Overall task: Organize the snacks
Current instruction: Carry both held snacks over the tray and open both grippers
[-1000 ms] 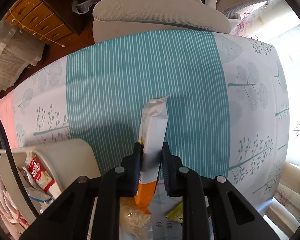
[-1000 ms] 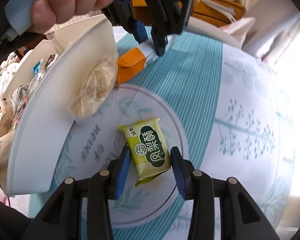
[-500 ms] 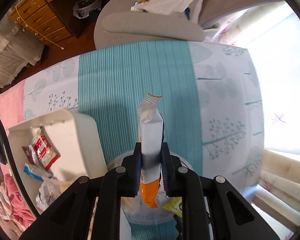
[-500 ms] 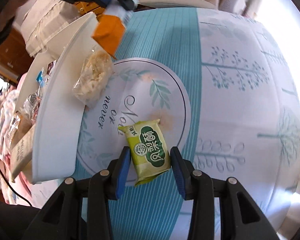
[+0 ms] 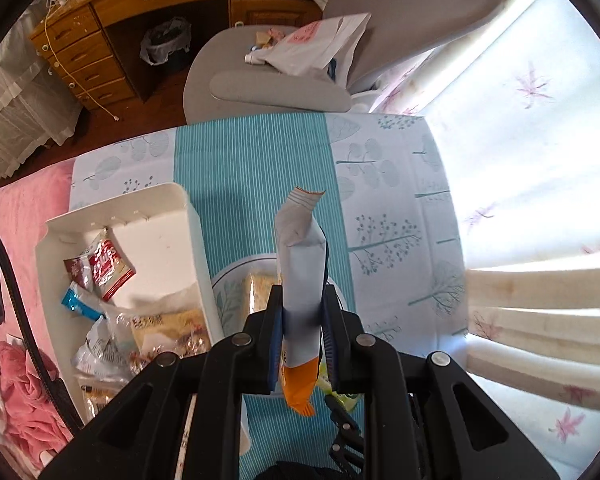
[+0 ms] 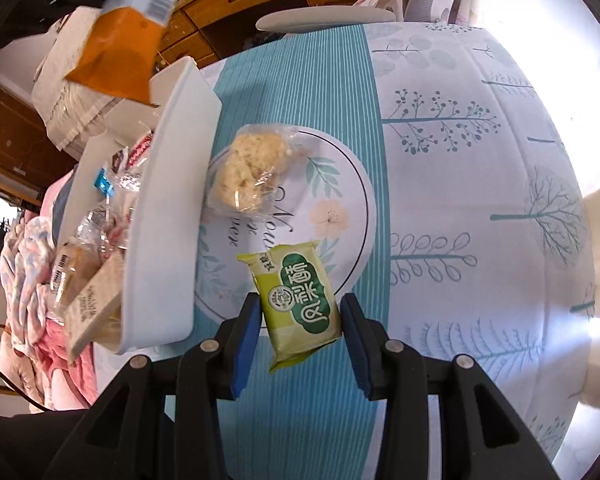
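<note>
My left gripper [image 5: 302, 312] is shut on a long white and orange snack packet [image 5: 302, 264] and holds it well above the table; the packet's orange end also shows in the right wrist view [image 6: 116, 56]. My right gripper [image 6: 300, 316] has its jaws around a green and yellow cake packet [image 6: 300, 300], which hangs lifted off the table between the pads. A clear-wrapped rice cake [image 6: 248, 172] lies on the round printed mat [image 6: 340, 184]. The white bin [image 5: 168, 240] holds several snacks.
The table wears a teal striped and tree-print cloth [image 6: 480, 160]. A grey chair [image 5: 276, 88] with a plastic bag stands beyond the far edge. A wooden desk [image 5: 148, 12] is behind. Pink bedding [image 5: 24, 392] lies left of the bin. Curtains [image 5: 540, 160] are at the right.
My left gripper has risen high with the long packet, and the bin has come into view below. My right gripper has lifted the green packet off the mat and pulled back.
</note>
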Action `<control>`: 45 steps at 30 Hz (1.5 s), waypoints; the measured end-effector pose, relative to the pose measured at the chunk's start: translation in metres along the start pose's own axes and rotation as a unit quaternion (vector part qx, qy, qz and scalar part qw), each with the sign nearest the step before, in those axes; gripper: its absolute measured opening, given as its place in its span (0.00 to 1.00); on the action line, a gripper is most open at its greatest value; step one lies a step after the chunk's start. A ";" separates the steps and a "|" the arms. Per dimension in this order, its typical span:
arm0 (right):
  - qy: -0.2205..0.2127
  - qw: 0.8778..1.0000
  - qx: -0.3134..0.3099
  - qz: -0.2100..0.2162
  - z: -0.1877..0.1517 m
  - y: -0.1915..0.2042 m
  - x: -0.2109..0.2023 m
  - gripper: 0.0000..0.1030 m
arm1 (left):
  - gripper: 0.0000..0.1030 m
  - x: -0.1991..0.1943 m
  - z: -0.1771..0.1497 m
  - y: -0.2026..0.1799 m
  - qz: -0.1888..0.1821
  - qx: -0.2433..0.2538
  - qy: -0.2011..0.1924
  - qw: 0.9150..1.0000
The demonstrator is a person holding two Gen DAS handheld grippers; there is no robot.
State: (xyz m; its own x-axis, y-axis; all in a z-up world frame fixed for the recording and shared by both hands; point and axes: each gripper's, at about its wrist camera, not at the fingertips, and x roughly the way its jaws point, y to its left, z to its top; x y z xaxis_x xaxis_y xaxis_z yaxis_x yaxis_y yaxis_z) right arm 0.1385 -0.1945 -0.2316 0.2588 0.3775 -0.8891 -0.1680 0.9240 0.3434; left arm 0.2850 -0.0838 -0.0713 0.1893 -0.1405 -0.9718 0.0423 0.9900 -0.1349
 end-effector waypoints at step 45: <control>-0.098 0.991 0.072 0.050 -0.017 0.212 -0.029 0.40 | 0.16 -0.068 -0.124 0.216 -0.105 0.019 -0.051 0.993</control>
State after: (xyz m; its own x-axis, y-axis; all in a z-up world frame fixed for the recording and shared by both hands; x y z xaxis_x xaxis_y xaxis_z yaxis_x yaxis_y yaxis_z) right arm 0.0792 -0.0101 -0.1384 0.4299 0.4586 -0.7778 -0.0676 0.8753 0.4788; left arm 0.1594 0.1418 -0.0583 0.2707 -0.3472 -0.8979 0.1272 0.9374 -0.3241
